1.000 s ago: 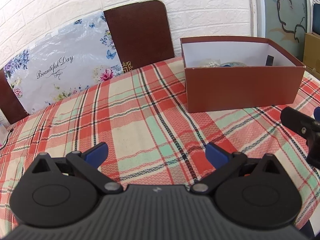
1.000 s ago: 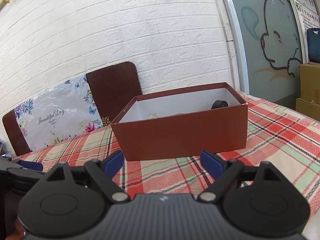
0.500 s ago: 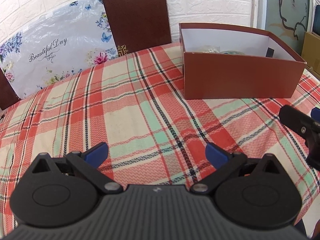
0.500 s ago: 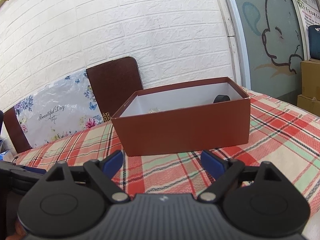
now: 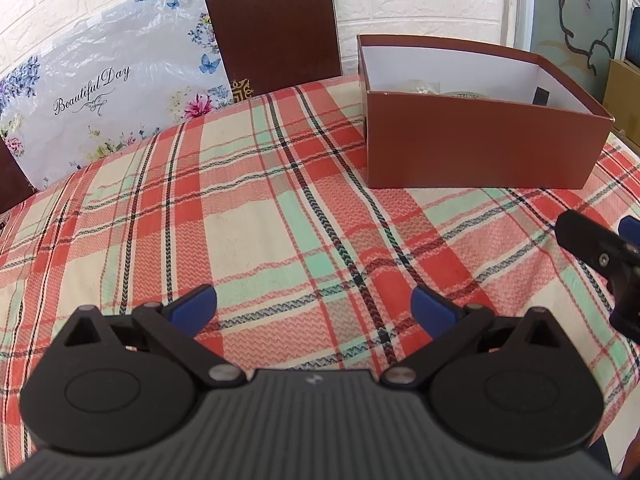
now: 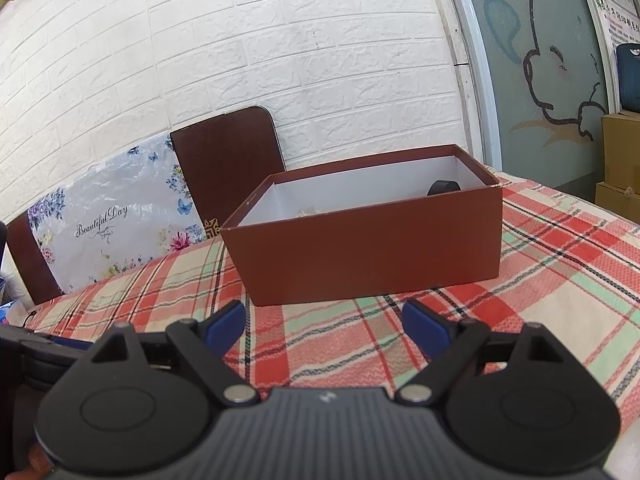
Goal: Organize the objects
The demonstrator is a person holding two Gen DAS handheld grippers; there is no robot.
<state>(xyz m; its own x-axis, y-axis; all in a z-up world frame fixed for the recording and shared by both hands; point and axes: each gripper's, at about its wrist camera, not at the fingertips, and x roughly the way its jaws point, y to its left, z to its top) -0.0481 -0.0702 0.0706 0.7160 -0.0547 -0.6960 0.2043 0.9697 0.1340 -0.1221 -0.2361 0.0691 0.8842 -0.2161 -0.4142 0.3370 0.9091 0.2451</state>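
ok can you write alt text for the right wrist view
An open, empty right gripper hovers over a plaid tablecloth, facing an open reddish-brown box with a white interior. A dark round object shows above the box's near wall; behind are a brown chair back and white brick wall.

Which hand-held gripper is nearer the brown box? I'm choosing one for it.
Right. The right hand-held gripper faces the brown box just short of its front wall; the left hand-held gripper sits farther back, off its left corner.
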